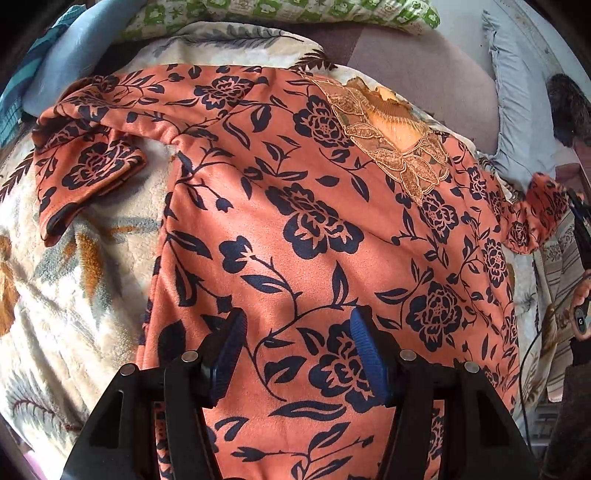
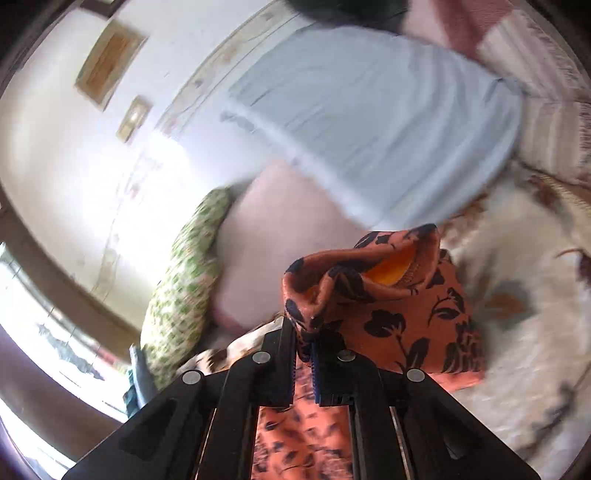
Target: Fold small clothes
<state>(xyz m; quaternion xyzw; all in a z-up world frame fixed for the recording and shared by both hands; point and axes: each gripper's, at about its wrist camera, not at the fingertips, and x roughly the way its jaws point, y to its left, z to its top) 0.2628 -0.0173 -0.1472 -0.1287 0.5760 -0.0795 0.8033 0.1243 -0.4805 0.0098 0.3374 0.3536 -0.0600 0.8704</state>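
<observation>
- My left gripper (image 1: 295, 354) hovers over the lower body of the orange floral top (image 1: 295, 229), fingers apart, holding nothing.
- My right gripper (image 2: 304, 354) has its fingers clamped on the right sleeve cuff (image 2: 354, 273), lifted off the bed.
- The top lies face up on the patterned blanket (image 1: 66, 280).
- I'd carry the cuff across the chest, keeping it taut, while my left pins the body.

cream leaf-print blanket (image 1: 74, 266) underneath; green floral pillow (image 1: 280, 14), pale blue pillow (image 2: 369, 122) behind.
</observation>
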